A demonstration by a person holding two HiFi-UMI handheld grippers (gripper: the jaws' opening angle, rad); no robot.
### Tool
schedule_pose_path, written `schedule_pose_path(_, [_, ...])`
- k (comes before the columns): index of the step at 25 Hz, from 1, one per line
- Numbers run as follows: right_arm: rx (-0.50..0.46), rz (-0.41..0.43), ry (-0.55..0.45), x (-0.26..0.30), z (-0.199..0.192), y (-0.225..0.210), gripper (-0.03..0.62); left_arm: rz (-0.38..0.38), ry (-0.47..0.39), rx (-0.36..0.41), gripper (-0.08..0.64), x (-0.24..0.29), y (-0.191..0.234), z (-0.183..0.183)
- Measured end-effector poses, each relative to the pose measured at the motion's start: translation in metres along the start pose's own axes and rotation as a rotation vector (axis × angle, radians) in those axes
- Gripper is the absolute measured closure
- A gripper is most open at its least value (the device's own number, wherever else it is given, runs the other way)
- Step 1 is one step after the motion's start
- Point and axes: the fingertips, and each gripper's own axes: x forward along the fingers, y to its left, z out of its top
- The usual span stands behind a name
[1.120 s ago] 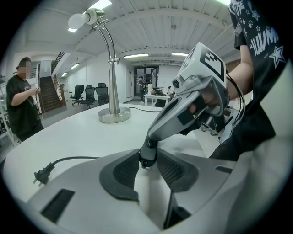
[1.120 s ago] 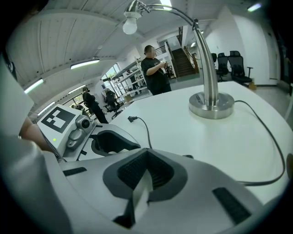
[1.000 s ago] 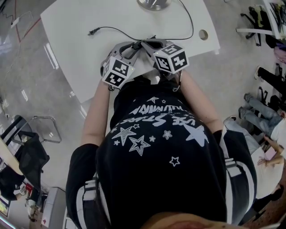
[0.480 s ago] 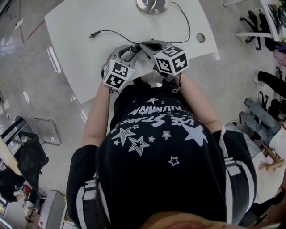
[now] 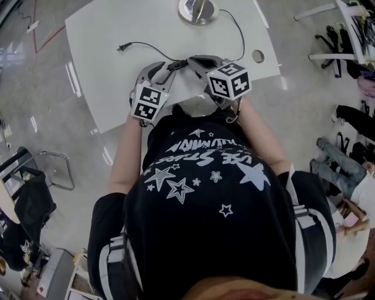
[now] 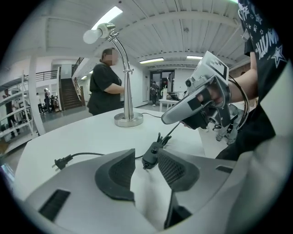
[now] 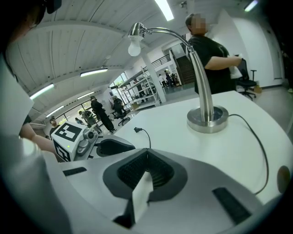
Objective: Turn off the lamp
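The lamp (image 6: 128, 119) stands on a round metal base (image 5: 198, 10) at the far side of the white table (image 5: 111, 88); its curved neck carries a bulb (image 7: 134, 47). Its black cord runs across the table to a loose plug (image 5: 122, 47). An inline switch (image 6: 150, 156) on the cord lies just beyond my left gripper (image 6: 145, 154). That gripper's jaws are opening and the switch shows in the gap between their tips, not pressed. My right gripper (image 7: 146, 153) is shut with nothing in it and hovers close on the right (image 6: 167, 119).
A person (image 6: 106, 82) stands behind the table near the lamp. The table has a round cable hole (image 5: 258, 56) at its right corner. Chairs and seated people (image 5: 343, 158) are on the floor to the right, and a chair (image 5: 35, 176) to the left.
My left gripper has rolled a little, so its marker cube now faces differently. My right gripper has lifted slightly. The lamp and cord lie where they were.
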Motion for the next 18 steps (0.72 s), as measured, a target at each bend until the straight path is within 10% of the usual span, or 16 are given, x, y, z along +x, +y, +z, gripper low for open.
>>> schedule_pose_path(18, [-0.090,0.131,0.008,-0.043,0.011,-0.025,0.586,0.269,-0.161,-0.280,0.405,-0.028,-0.012,0.051])
